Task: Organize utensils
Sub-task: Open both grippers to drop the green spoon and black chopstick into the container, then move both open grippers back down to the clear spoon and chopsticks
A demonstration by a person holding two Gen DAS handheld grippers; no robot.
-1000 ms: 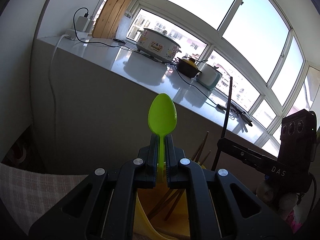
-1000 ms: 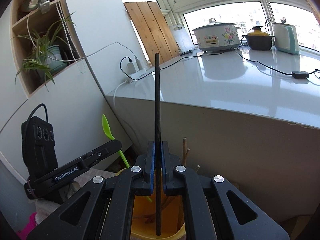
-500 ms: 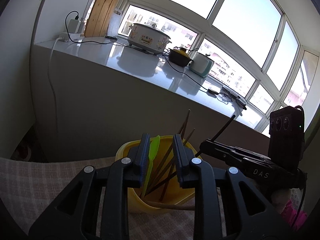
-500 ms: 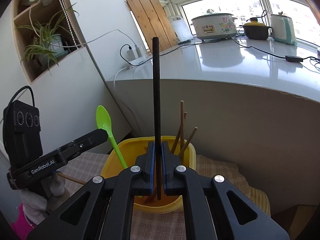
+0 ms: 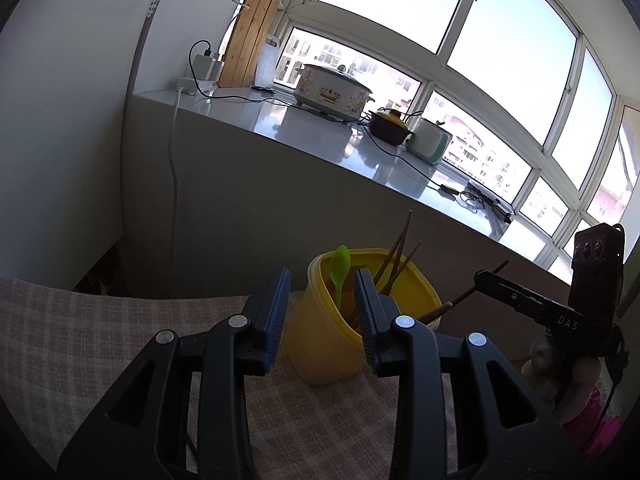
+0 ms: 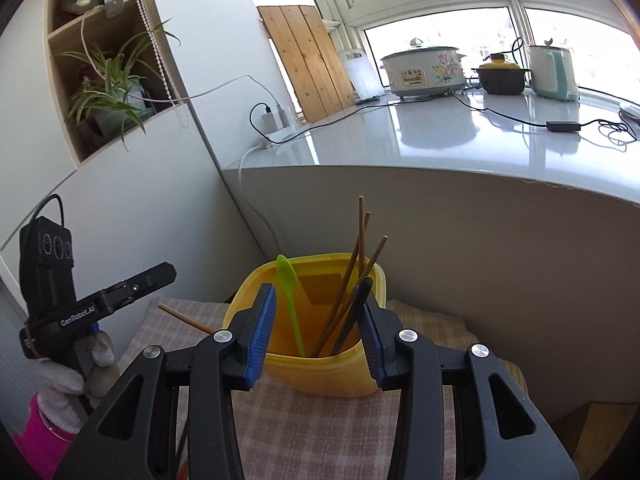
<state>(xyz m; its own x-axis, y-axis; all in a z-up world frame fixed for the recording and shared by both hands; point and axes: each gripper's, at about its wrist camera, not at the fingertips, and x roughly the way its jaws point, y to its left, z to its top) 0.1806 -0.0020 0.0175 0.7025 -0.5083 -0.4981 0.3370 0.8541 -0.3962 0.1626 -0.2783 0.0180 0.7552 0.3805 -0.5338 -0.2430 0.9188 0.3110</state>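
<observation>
Both the left gripper [image 5: 322, 312] and the right gripper [image 6: 316, 328] gape wide, holding nothing; the green spoon [image 6: 290, 296] and black chopstick [image 6: 354, 314] stand in the yellow tub [image 6: 328, 376].

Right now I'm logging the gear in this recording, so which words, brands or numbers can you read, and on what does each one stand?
"DAS": white letters on the side of the right gripper, seen from the left wrist view.
"GenRobot.AI": white letters on the side of the left gripper, seen from the right wrist view.
Label on the white flowered cooker: print is there, too small to read.
Nothing readable on the yellow tub or its utensils.
</observation>
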